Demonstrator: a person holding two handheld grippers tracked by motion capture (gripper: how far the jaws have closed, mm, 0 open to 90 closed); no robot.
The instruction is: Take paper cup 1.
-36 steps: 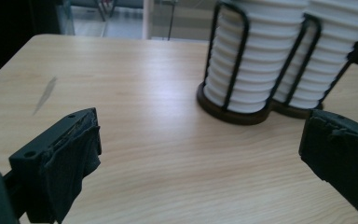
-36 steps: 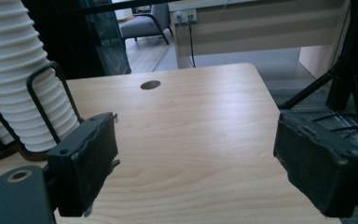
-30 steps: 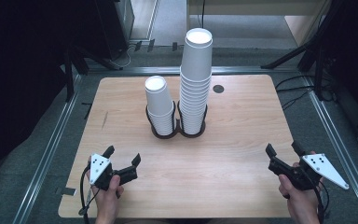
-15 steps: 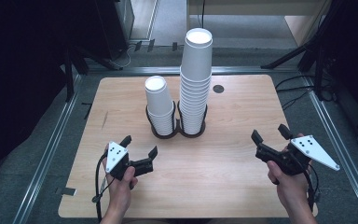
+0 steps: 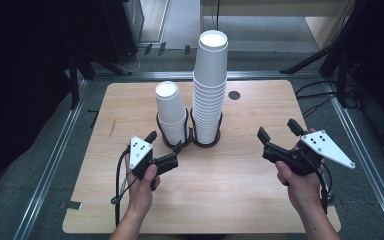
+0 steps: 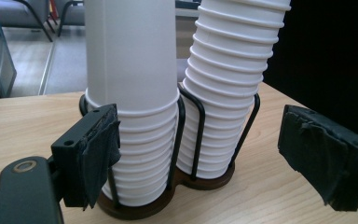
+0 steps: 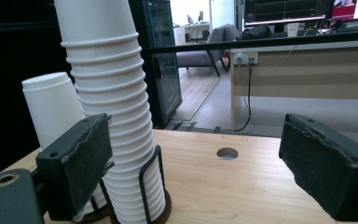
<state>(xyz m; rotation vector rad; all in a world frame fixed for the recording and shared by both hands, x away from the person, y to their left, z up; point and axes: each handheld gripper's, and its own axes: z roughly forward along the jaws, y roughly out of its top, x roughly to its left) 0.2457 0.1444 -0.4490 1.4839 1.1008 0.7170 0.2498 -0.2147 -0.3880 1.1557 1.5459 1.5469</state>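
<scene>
Desk [image 5: 240, 200]: pale wood, with a small round hole [image 5: 234, 95] near its far edge, right of the middle.

Cup holder [image 5: 195, 142]: dark twin wire rack with a brown base, standing around the middle of the desk, a little toward the far edge; its two rings sit side by side.

Short stack [image 5: 170, 112]: white paper cups nested in the holder's left ring, upright, rims showing as ribs low down.

Tall stack [image 5: 209, 90]: white paper cups in the right ring, rising well above the short stack and touching or nearly touching it at the base.

Left gripper [image 5: 166, 144]: held in the person's left hand [image 5: 141, 182], jaws spread wide, aimed at the short stack; in the left gripper view [image 6: 205, 154] one pad sits just beside the lower cups of the short stack [image 6: 135, 107], the other stands well clear past the tall stack [image 6: 223, 93]. It holds nothing.

Right gripper [image 5: 279, 131]: held in the right hand [image 5: 300, 185] near the right edge, well apart from the holder, jaws wide and empty; its own view [image 7: 196, 168] looks toward the tall stack [image 7: 112, 107].
</scene>
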